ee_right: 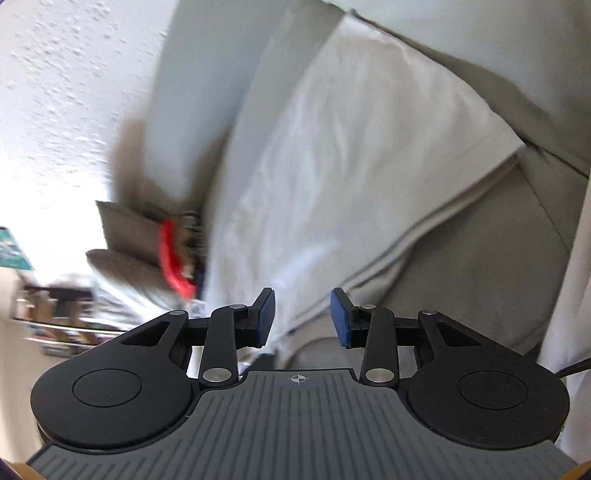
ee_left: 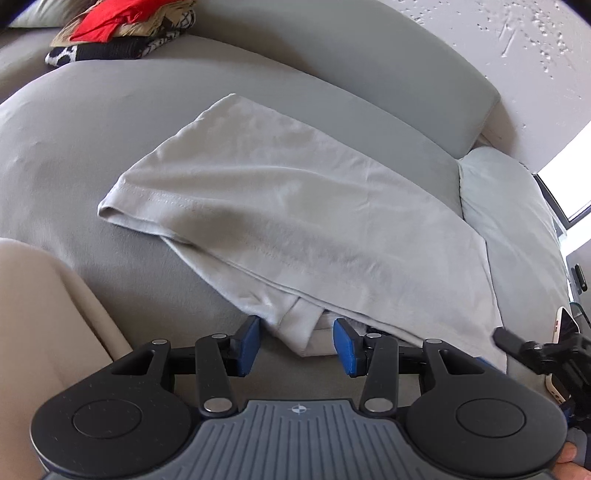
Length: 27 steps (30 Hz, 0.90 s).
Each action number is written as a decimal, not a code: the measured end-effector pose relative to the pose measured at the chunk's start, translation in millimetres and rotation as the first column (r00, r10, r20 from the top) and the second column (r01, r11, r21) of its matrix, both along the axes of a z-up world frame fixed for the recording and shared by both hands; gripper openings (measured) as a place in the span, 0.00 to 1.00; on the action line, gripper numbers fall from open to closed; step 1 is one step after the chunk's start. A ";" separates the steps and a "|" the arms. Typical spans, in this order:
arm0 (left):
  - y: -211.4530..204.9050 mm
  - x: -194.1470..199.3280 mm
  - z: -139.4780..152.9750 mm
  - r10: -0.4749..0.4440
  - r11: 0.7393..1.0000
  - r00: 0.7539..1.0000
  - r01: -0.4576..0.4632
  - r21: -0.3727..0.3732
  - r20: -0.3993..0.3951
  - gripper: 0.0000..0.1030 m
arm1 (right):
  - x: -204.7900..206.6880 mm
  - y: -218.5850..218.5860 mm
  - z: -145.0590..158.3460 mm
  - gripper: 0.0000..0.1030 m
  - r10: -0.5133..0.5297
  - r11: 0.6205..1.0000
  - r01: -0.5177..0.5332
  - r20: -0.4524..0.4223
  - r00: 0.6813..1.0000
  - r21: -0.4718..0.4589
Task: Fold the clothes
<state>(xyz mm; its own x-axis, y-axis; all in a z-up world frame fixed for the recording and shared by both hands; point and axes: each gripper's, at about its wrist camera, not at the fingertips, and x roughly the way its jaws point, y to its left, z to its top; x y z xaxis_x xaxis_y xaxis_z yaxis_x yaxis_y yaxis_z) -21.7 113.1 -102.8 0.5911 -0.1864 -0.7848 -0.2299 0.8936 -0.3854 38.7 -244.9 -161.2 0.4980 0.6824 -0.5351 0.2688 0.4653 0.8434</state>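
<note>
Hovering with my left gripper (ee_left: 295, 345) and right gripper (ee_right: 303, 317) both spread, empty, over the pale grey half-folded cotton shirt (ee_left: 295, 206): light, limp; best pinched at its layered near hem.

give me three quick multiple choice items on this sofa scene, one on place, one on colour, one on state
1. Where is the clothes pile in the left wrist view?
A. top left on the sofa
B. between the fingers
C. on the floor

2. What colour is its top garment?
A. green
B. red
C. yellow

3. How do the left gripper fingers stand?
A. clamped shut together
B. out of view
C. apart, astride the grey shirt edge

Answers: A, it sits far back; B, bright red cloth on top; C, a gap shows between the blue pads.
</note>
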 end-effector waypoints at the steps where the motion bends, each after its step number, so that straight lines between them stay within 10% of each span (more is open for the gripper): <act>1: 1.1 -0.2 -0.2 0.000 1.000 1.000 0.000 -0.007 0.001 0.41 | 0.2 1.1 -1.6 0.38 -0.004 1.000 0.004 -0.013 1.000 -0.010; 10: 6.8 -0.5 -6.2 -0.003 0.999 1.000 0.002 -0.048 -0.007 0.42 | -6.5 5.9 -11.3 0.38 -0.060 0.997 0.065 -0.128 0.990 0.039; 21: 13.7 -4.1 -10.1 -0.002 0.996 1.000 0.002 -0.089 0.002 0.42 | -13.1 9.2 -26.5 0.35 -0.234 0.968 0.239 -0.069 0.970 0.081; 27: 23.2 -6.9 -12.5 0.018 0.989 1.000 -0.016 -0.145 0.018 0.42 | -7.6 12.9 -33.3 0.05 -0.274 0.960 0.277 -0.061 0.960 0.035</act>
